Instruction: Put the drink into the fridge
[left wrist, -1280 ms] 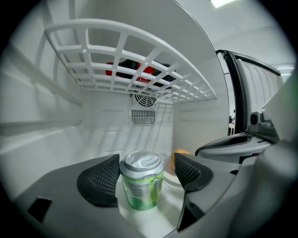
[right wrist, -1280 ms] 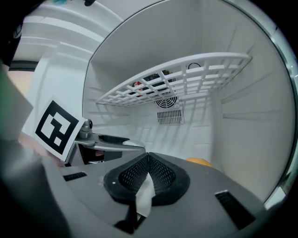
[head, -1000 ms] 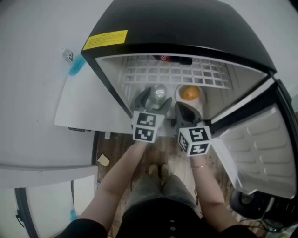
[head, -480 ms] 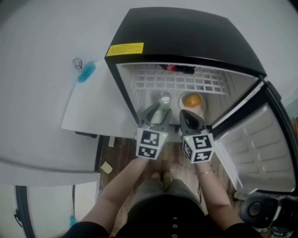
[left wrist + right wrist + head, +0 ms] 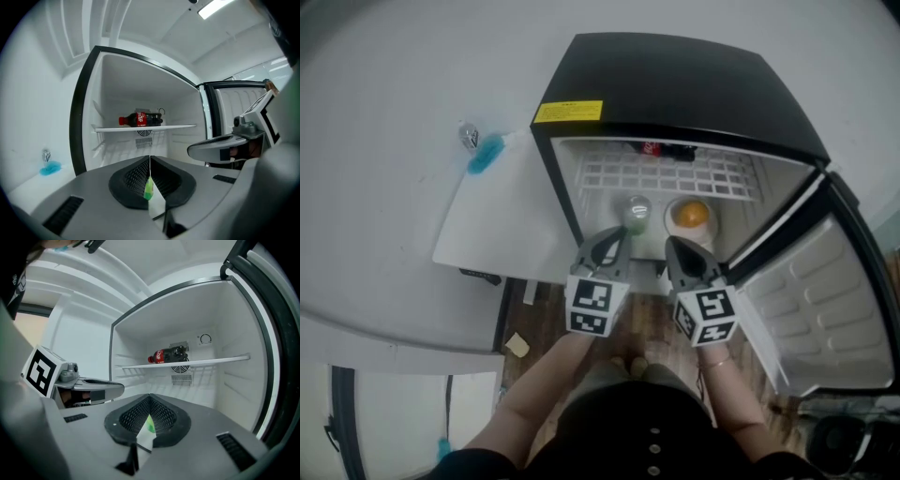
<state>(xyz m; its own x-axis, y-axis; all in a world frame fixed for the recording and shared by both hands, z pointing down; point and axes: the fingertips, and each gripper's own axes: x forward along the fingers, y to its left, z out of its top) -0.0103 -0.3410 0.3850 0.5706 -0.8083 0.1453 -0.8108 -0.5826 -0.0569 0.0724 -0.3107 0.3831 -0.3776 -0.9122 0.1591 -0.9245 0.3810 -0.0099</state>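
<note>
- Glossy black-shelled small fridge (image 5: 675, 84): white inside, with a black rim around the opening.
- Rectangular sticker (image 5: 568, 112) on its top front edge: yellow with dark print.
- White wire shelf (image 5: 670, 173): an open grid pattern.
- Plastic cola bottle (image 5: 140, 119): near-black, with a red label lettered in white and a red cap.
- Clear upright bottle (image 5: 636, 214): pale green tint with a silvery top.
- Round white-rimmed drink container (image 5: 691, 215): orange in the middle.
- Left gripper (image 5: 150, 161): grey body, black finely ribbed pads, and a white cube with black square markers.
- Right gripper (image 5: 149, 401): the same grey, black and marker pattern.
- Plank floor (image 5: 647, 323): brown wood grain.
- Small fuzzy object (image 5: 485, 153) on the white tabletop (image 5: 497, 225): bright blue.
</note>
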